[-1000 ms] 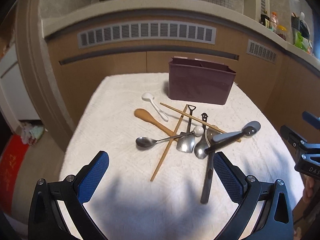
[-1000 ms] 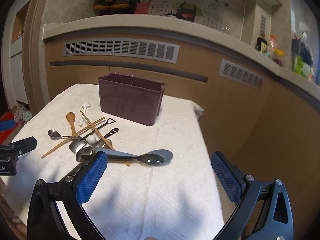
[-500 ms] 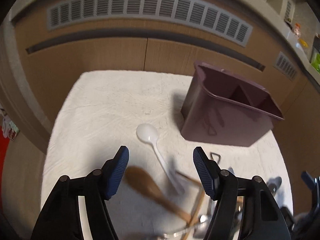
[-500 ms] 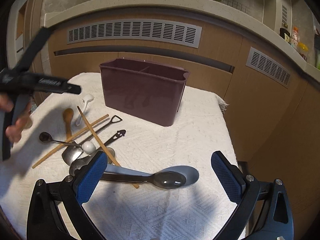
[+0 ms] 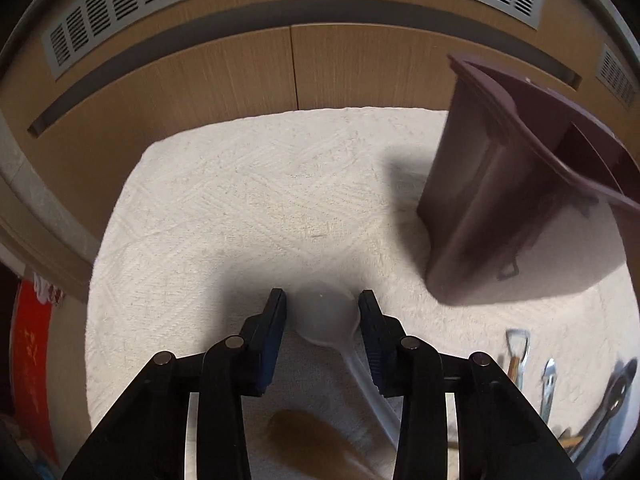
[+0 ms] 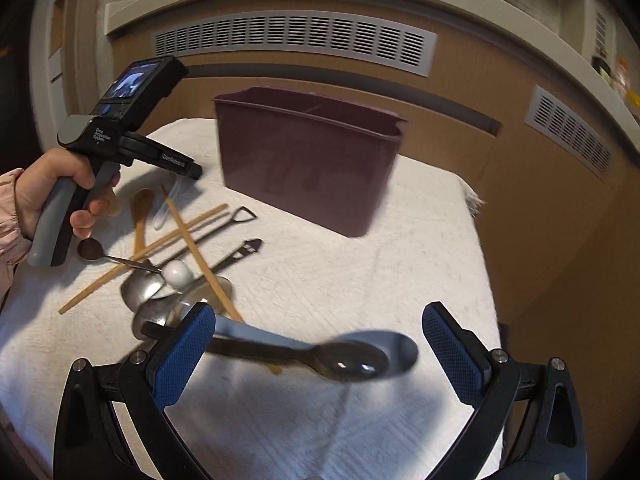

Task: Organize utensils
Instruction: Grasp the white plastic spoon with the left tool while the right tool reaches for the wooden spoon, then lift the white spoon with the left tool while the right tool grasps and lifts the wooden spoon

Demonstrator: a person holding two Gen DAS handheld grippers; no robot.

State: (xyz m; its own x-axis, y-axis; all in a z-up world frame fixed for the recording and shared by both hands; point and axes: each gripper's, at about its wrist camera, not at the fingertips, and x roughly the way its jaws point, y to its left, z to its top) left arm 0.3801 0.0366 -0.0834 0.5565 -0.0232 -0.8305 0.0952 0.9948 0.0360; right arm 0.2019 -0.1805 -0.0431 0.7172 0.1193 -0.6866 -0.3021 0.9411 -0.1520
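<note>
My left gripper [image 5: 322, 307] is low over the white cloth with its jaws close around the bowl of a white plastic spoon [image 5: 326, 320]; the pads look to touch the bowl's sides. A wooden spoon [image 5: 308, 436] lies just below it. The maroon utensil caddy [image 5: 516, 208] stands to the right. My right gripper [image 6: 316, 348] is open above a dark spoon [image 6: 348, 360] and a grey ladle [image 6: 256, 334]. The caddy [image 6: 308, 160] stands behind the pile of chopsticks [image 6: 192, 240] and metal spoons [image 6: 144, 286].
The table's white cloth [image 6: 360, 264] ends at a drop on the right. Wooden cabinets with vents [image 6: 292, 40] run behind. The left hand-held gripper [image 6: 120, 148] shows in the right wrist view over the pile's left side.
My left gripper moved forward and down and narrowed its jaws around the white spoon's bowl. My right gripper moved closer to the dark spoon and ladle.
</note>
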